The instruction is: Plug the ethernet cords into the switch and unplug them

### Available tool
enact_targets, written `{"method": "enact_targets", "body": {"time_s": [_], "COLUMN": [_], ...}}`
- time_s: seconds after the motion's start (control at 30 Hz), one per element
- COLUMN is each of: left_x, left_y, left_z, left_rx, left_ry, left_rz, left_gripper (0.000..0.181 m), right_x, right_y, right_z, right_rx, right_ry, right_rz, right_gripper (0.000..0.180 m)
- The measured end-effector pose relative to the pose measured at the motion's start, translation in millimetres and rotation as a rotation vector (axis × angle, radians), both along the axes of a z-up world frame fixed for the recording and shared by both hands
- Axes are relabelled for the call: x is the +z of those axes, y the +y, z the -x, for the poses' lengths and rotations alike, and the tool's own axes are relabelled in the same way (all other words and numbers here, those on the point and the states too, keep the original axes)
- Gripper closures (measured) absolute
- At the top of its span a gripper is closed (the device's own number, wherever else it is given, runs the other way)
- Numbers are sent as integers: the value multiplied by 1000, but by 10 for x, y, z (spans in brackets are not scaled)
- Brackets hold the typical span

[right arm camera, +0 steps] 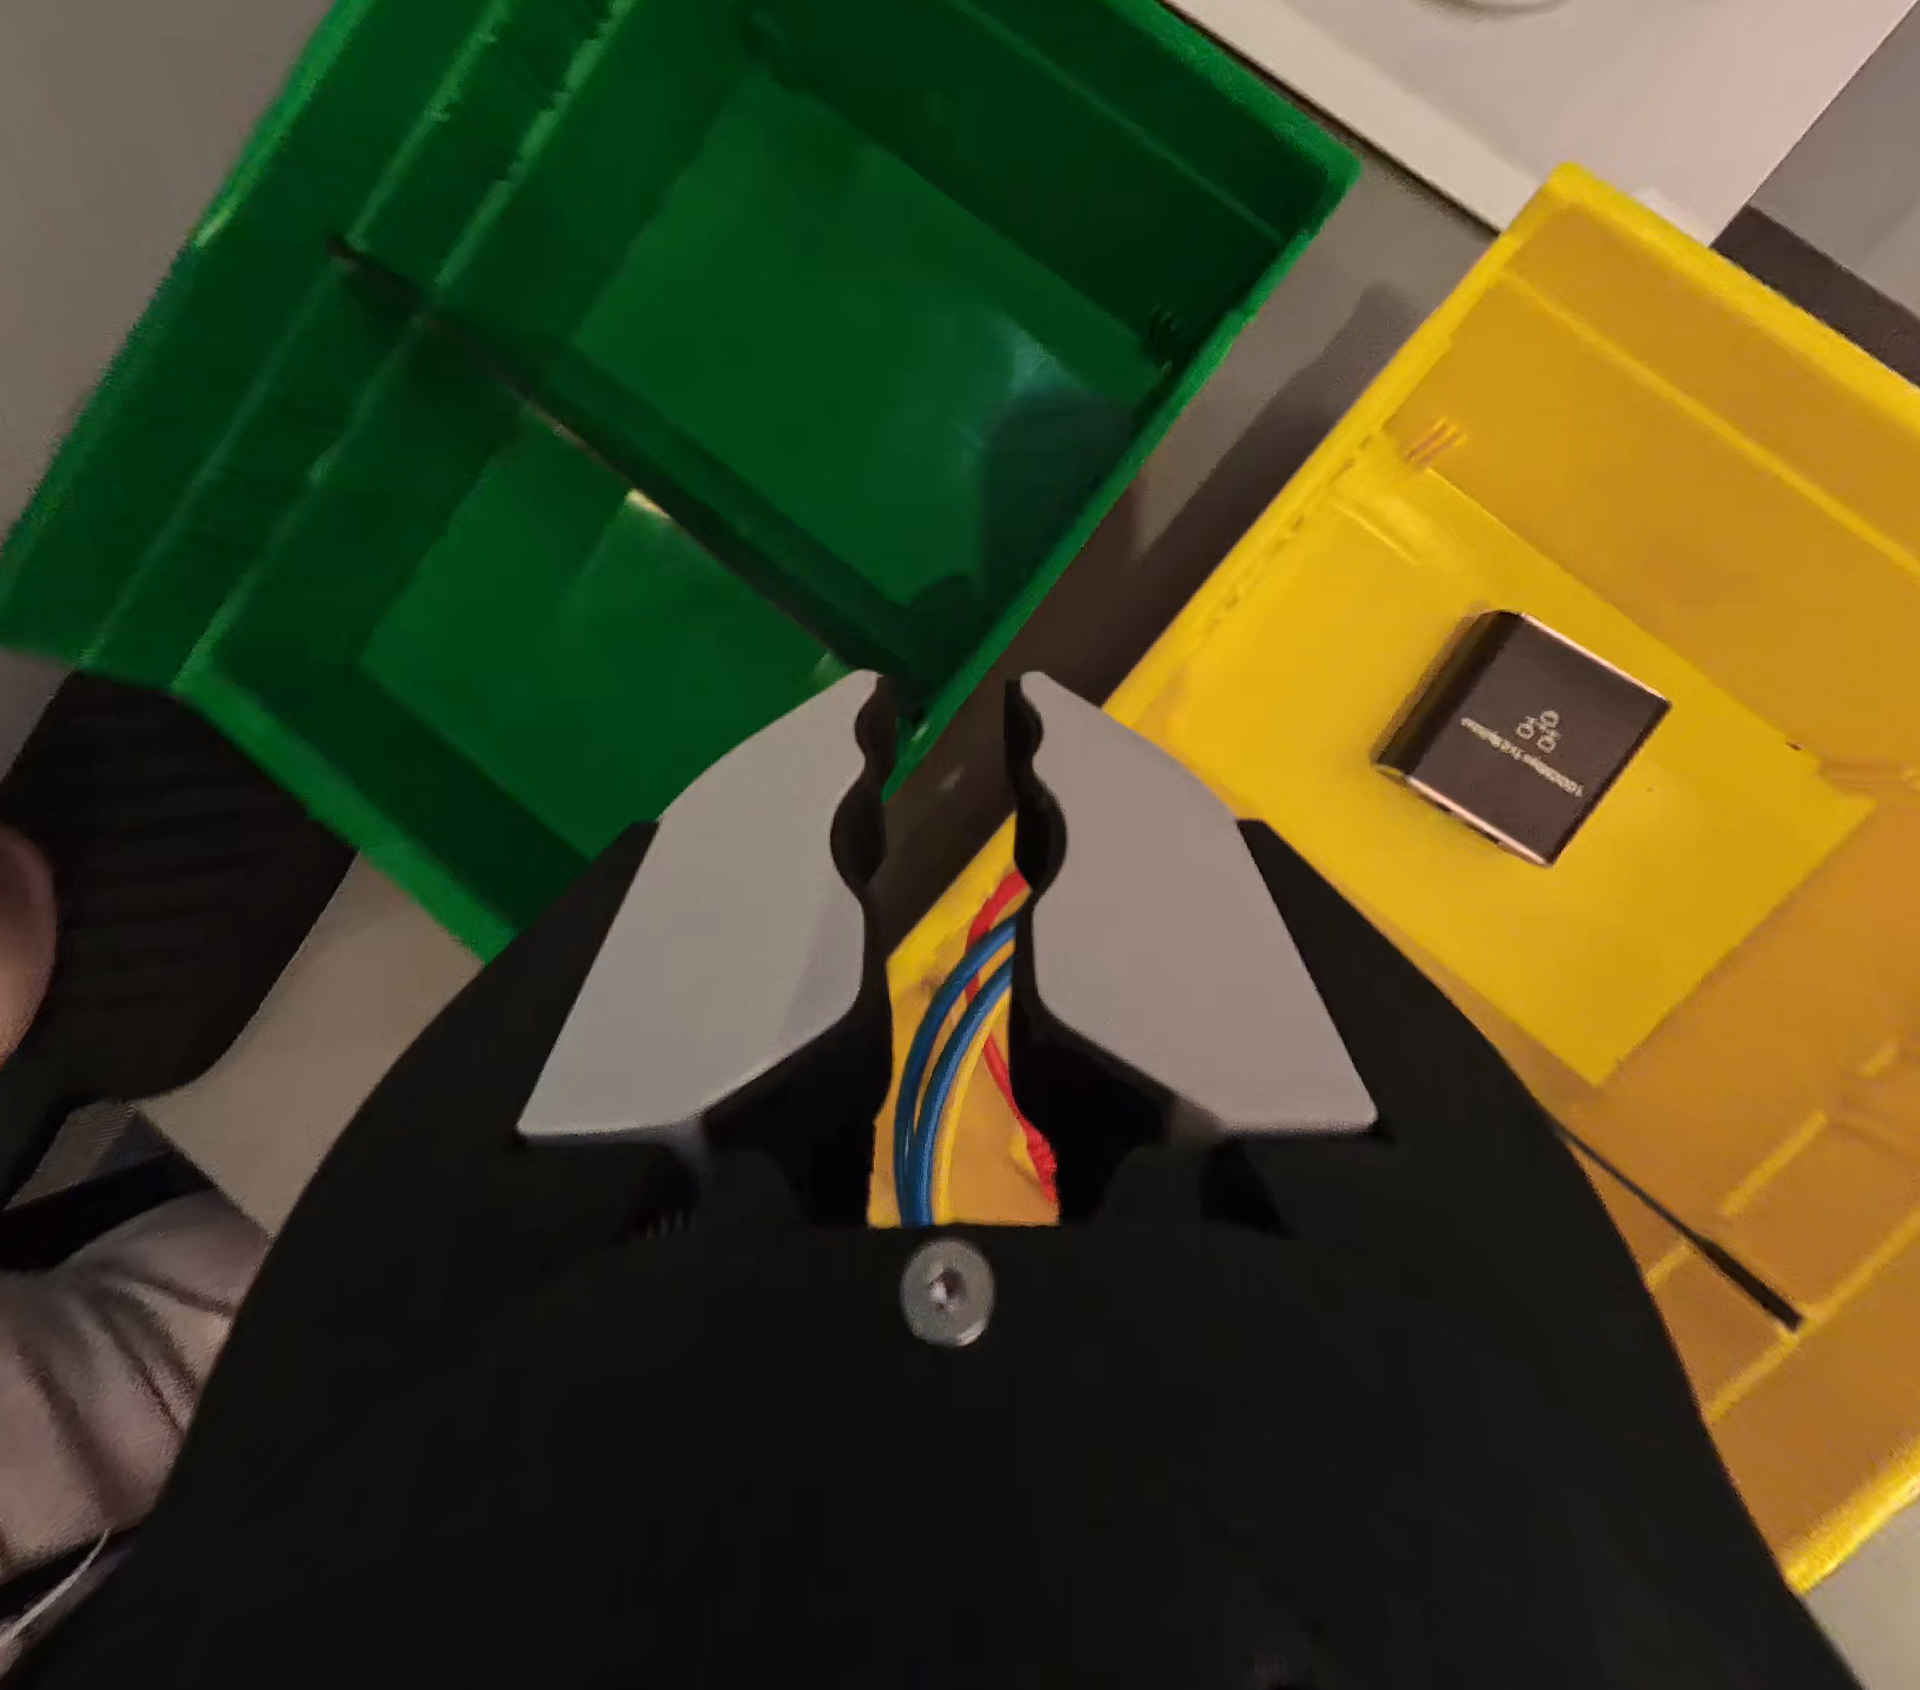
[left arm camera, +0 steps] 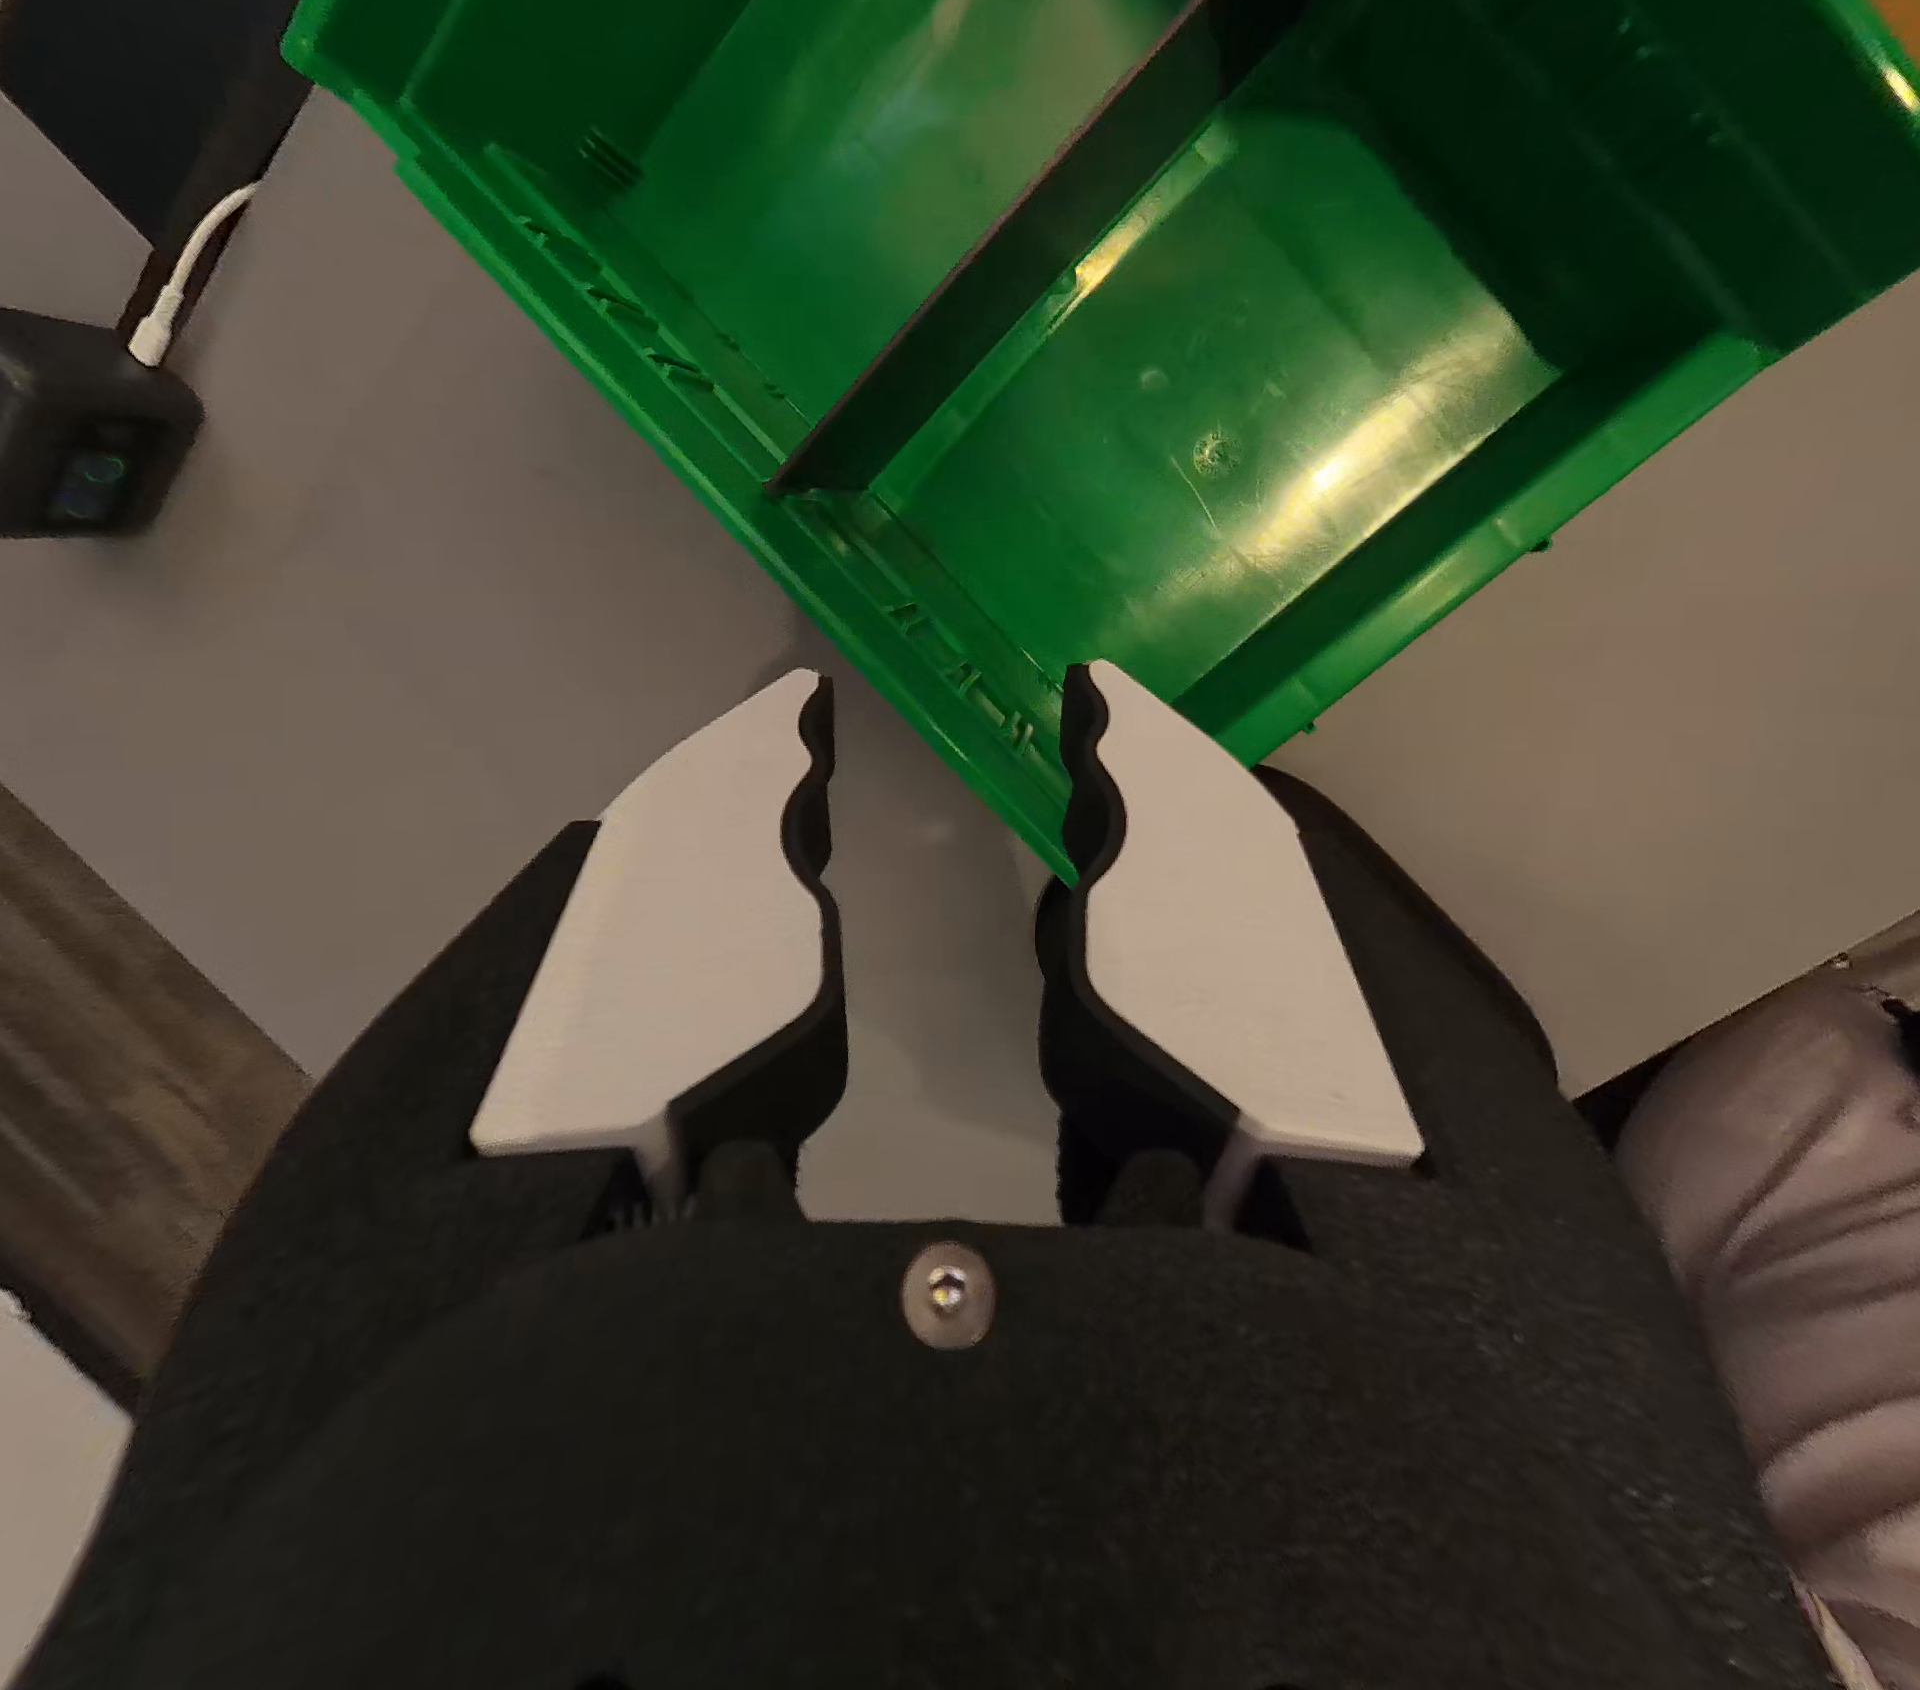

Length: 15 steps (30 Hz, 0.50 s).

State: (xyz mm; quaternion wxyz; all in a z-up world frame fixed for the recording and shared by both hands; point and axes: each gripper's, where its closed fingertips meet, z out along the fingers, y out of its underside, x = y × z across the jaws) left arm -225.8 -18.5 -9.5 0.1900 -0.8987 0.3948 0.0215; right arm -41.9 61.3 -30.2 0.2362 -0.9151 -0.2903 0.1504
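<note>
Both my grippers hang with jaws apart and empty: the left gripper point(left arm camera: 945, 684) over the near wall of the green bin point(left arm camera: 665, 352), the right gripper point(right arm camera: 948, 690) over the gap between bins. The switch point(right arm camera: 1522, 736) lies in the yellow bin point(right arm camera: 1558, 290), right of my right jaws; the cords point(right arm camera: 956, 1017) show between and behind them. I judge the first pick should take one cord near its plug, squarely.

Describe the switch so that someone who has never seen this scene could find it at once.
Find the yellow plastic bin right of the divided green plastic bin in the right wrist view. The small dark, square, metal-looking switch lies alone on its floor. The only other contents are blue and red cords at the bin's near end, thin and bright where it is boxy and dark.
</note>
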Motion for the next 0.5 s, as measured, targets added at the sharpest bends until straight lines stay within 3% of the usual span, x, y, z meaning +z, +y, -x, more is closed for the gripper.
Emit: {"method": "enact_targets", "body": {"time_s": [0.3,0.37,0.5], "left_x": [85,103,128], "left_y": [-52,-65,-81], "left_z": [-103,-111,-135], "left_rx": [-78,-91,-112], "left_ry": [5,1,-5], "left_rz": [-48,-55,-66], "left_gripper": [140,140,140], "right_x": [-375,-433,-496], "right_y": [293,303,424], "right_z": [34,121,284], "right_rx": [-127,-144,-200], "right_ry": [-209,-178,-100], "right_rz": [134,176,180], "right_gripper": [156,149,160]}}
